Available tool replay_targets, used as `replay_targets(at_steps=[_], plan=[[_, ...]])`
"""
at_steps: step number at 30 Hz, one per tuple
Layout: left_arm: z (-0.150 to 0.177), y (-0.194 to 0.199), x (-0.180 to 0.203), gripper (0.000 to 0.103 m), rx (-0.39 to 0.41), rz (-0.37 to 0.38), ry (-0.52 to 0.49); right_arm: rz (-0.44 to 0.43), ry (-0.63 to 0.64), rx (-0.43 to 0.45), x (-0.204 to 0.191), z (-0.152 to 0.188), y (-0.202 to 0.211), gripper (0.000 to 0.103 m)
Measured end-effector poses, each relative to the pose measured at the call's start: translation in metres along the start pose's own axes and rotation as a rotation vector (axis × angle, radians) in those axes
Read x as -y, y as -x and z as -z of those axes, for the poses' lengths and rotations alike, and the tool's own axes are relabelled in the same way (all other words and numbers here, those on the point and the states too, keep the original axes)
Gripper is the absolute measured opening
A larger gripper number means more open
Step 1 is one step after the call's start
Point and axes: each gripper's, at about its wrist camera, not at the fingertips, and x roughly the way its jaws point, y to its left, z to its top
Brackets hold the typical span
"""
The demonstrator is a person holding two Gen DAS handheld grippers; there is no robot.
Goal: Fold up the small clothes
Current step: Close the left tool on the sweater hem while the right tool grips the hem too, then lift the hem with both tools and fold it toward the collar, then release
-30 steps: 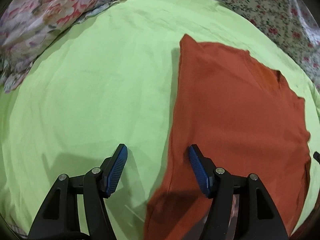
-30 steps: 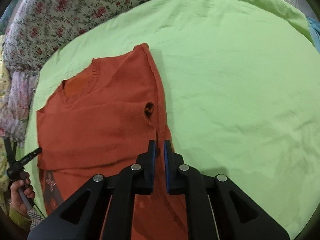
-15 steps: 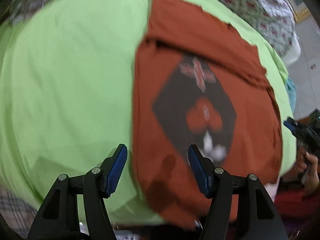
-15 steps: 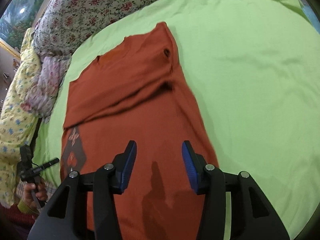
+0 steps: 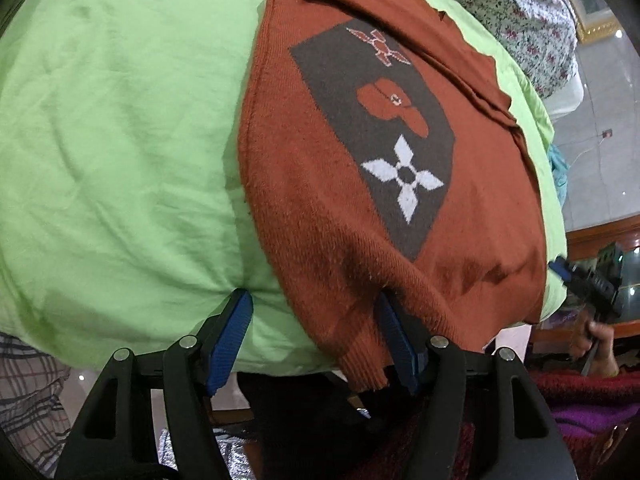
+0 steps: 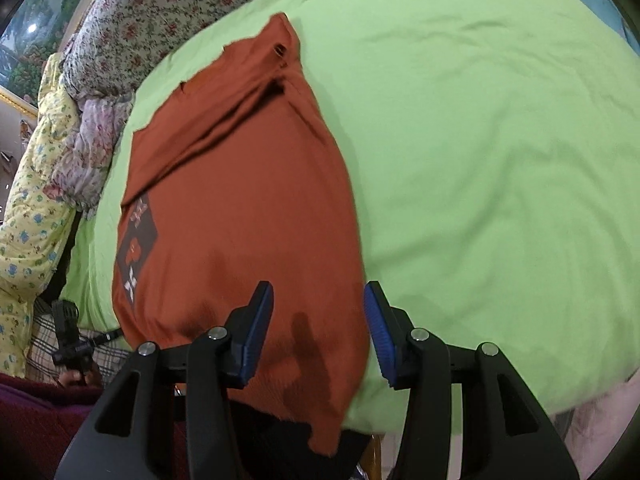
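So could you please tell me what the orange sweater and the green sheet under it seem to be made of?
The orange sweater looks like a soft knit, perhaps wool or acrylic: fuzzy surface, visible rib rows at its hem, and a knitted-in motif. The green sheet looks like thin, matte woven cotton or a blend, with fine creases.

We see a light green sheet (image 6: pixel 480 140) spread wide across both views. At the upper left of the right wrist view lies a floral bedspread (image 6: pixel 152 12), with a yellow printed cloth (image 6: pixel 36 184) along the left edge. At the lower left, checked fabric (image 5: pixel 28 392) shows below the sheet.
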Motion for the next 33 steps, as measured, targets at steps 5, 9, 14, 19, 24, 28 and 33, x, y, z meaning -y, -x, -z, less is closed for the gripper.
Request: replay_targets(at_steps=[5, 9, 14, 19, 24, 28, 33], plan=[[-0.004, -0.001, 0.015, 0.033, 0.013, -0.03, -0.077, 0.022, -0.005, -0.027, 0.004, 0.024, -0.002, 0.048], [-0.004, -0.003, 0.024, 0.004, -0.004, -0.016, -0.12, 0.022, -0.015, -0.038, 0.006, 0.037, -0.004, 0.048], [-0.001, 0.023, 0.031, 0.003, 0.042, 0.075, -0.167, 0.013, -0.005, -0.057, 0.008, 0.044, -0.008, 0.048], [0.004, 0.027, -0.007, 0.003, 0.024, 0.049, -0.087, -0.018, -0.024, -0.056, 0.011, 0.05, -0.009, 0.048], [0.009, 0.01, -0.02, 0.01, -0.029, 0.067, -0.021, -0.046, -0.041, -0.049, 0.013, 0.054, -0.009, 0.048], [0.006, -0.007, -0.022, 0.043, -0.076, 0.112, 0.021, -0.075, -0.041, -0.065, 0.012, 0.055, -0.01, 0.048], [0.004, -0.012, -0.002, 0.011, -0.062, 0.074, -0.064, -0.079, -0.033, -0.077, 0.008, 0.053, -0.02, 0.044]])
